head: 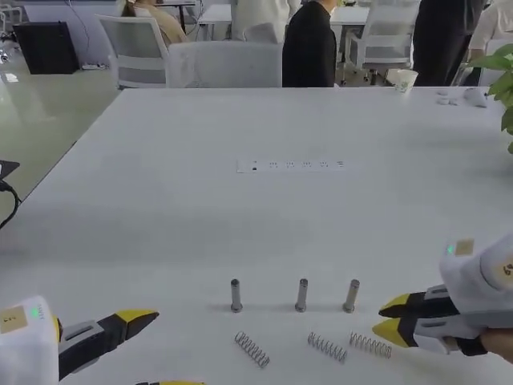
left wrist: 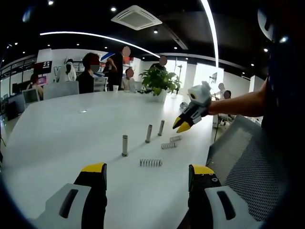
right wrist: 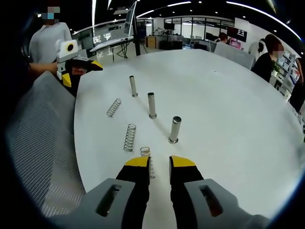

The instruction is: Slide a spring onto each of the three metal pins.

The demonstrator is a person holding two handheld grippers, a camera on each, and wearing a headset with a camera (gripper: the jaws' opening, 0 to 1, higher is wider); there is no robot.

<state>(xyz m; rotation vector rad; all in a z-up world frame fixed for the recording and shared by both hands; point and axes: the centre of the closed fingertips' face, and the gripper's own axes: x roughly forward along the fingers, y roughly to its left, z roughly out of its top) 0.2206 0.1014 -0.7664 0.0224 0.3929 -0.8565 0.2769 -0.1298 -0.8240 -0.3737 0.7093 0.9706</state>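
Open-plan office behind, with chairs and people along the far edge of a broad white table (head: 160, 200). Socket strip (head: 290, 165) set flush at mid-table; paper cup (head: 401, 79) and plant (head: 503, 76) off at the far right.

At lower left, left gripper (head: 163, 350), held low by the near edge, yellow-tipped jaws spread wide with nothing between them. Same wide spread seen from the left gripper view, looking along the table toward the row of pins.

Next, upright in a row across the table: left pin (head: 236, 295), middle pin (head: 301, 295), right pin (head: 352, 295), all bare. Lying flat in front of them, nearer the person: left spring (head: 252, 349), angled, between left and middle pins; middle spring (head: 327, 346); right spring (head: 370, 345), just beside the lower jaw tip of the right gripper (head: 381, 318).

Right gripper jaws close together but parted by a narrow gap, clamped on nothing. From the right gripper view, right spring just ahead of the tips; touching or not, cannot tell.
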